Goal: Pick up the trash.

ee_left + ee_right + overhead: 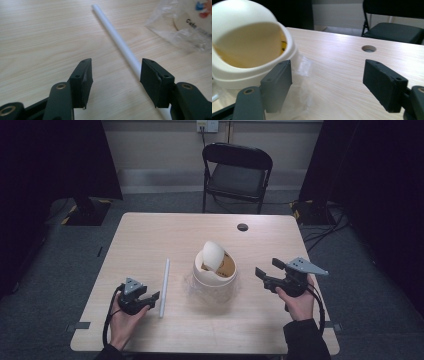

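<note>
Long white plastic straw (pixel 164 287) lies twelve-to-six on light wooden worktop (pixel 150 235), at three o'clock of left tool (pixel 151 296), jaws apart, nothing gripped; right tool (pixel 267 269) farther, apart.

The left gripper (pixel 113 75) points low across a pale wooden table (pixel 45 32), its two black jaws rising from the bottom edge with a clear gap between them. Nothing sits in that gap but bare tabletop. A thin white tube (pixel 116 40) lies flat on the wood, running from the upper middle down toward the right-hand jaw, where its lower end passes behind the pad and out of sight; whether it touches the pad cannot be told. At the upper right, crinkled clear plastic wrap (pixel 175 32) lies around the base of a cream printed cup (pixel 197 18).
</note>
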The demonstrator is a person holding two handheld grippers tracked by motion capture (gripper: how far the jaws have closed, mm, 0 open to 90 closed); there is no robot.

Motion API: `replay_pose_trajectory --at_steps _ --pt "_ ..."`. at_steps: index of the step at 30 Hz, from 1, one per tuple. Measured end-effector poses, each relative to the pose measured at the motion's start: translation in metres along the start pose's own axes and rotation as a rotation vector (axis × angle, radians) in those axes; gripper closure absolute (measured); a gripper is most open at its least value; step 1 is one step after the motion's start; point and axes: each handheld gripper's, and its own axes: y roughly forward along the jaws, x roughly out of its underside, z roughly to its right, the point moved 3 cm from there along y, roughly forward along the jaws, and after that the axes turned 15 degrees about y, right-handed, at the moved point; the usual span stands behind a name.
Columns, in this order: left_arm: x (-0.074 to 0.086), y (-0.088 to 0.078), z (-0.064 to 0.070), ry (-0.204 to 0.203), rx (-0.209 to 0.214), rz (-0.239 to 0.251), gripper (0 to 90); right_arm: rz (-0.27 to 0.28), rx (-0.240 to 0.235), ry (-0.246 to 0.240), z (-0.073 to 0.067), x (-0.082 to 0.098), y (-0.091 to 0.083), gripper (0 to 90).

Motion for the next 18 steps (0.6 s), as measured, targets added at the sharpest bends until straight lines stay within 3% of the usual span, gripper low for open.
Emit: replay_pose_trajectory --at_steps 7,11,18 --pt "-0.002 0.013 0.014 0.033 0.024 -0.050 45.2 0.000 0.041 0.034 0.014 0.006 -0.001 25.9" --pt "0.000 0.016 0.015 0.055 0.013 -0.085 47.2 -0.012 0.047 0.049 0.018 0.010 0.002 27.9" --pt "0.001 0.014 0.012 0.048 -0.002 -0.087 60.4 -0.025 0.055 0.055 0.022 0.013 0.002 29.4"
